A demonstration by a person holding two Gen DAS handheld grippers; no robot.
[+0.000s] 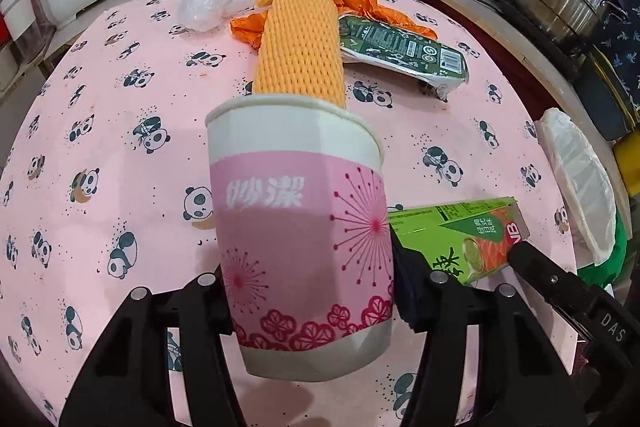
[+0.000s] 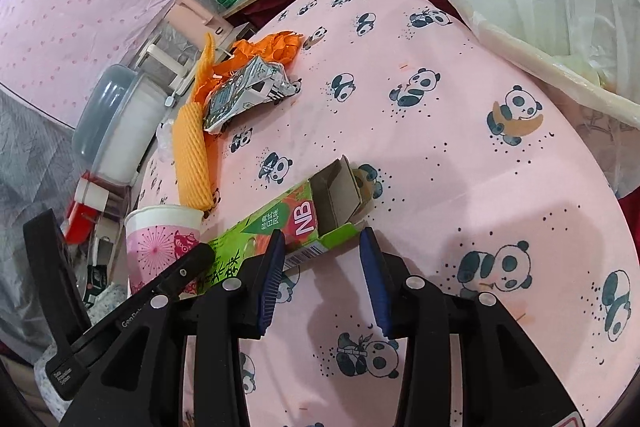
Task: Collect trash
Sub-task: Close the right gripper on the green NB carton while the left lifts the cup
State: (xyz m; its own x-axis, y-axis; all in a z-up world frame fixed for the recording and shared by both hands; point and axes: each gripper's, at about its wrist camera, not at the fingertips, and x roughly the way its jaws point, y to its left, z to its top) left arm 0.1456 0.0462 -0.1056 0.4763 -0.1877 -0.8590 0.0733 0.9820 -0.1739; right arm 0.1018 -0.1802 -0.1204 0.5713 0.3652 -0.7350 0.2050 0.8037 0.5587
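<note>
Left gripper closed on paper cup, pads against both sides, cup upright on pink panda tablecloth. Right gripper part open and empty, blue pads just short of green box lying flat beside the cup. Farther back: yellow foam net, crushed carton, orange bag, clear plastic; lined bin at table edge.
</note>
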